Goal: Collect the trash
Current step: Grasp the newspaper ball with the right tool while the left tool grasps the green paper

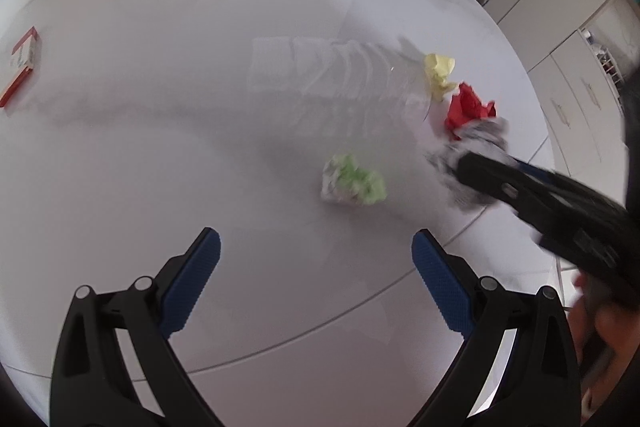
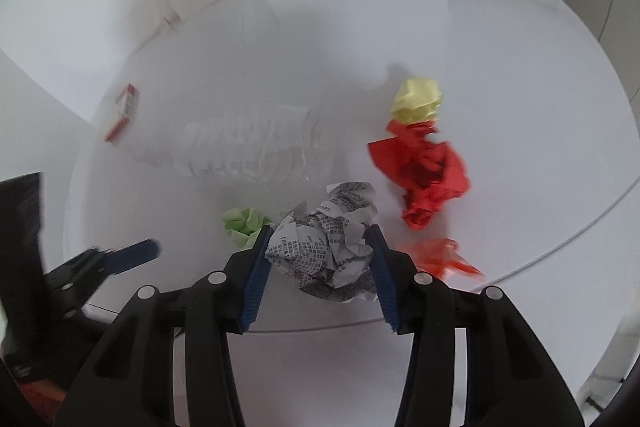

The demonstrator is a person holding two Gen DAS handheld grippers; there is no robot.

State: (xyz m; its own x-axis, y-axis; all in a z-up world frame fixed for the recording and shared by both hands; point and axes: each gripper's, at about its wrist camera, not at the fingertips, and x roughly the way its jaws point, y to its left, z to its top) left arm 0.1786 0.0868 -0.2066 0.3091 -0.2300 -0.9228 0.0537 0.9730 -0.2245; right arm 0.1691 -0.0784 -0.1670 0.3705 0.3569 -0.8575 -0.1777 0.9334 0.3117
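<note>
Near the front edge of the tabletop [image 2: 520,67], the right gripper [image 2: 318,247] squeezes the newspaper ball [image 2: 328,239], light and squashy, by its sides, while the left gripper [image 1: 316,255] hangs wide open.

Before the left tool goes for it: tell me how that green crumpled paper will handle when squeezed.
The green paper wad looks loosely crumpled, so it probably crushes easily. It seems light and may skid on the smooth white table. It is unlikely to roll far, being lumpy.
</note>
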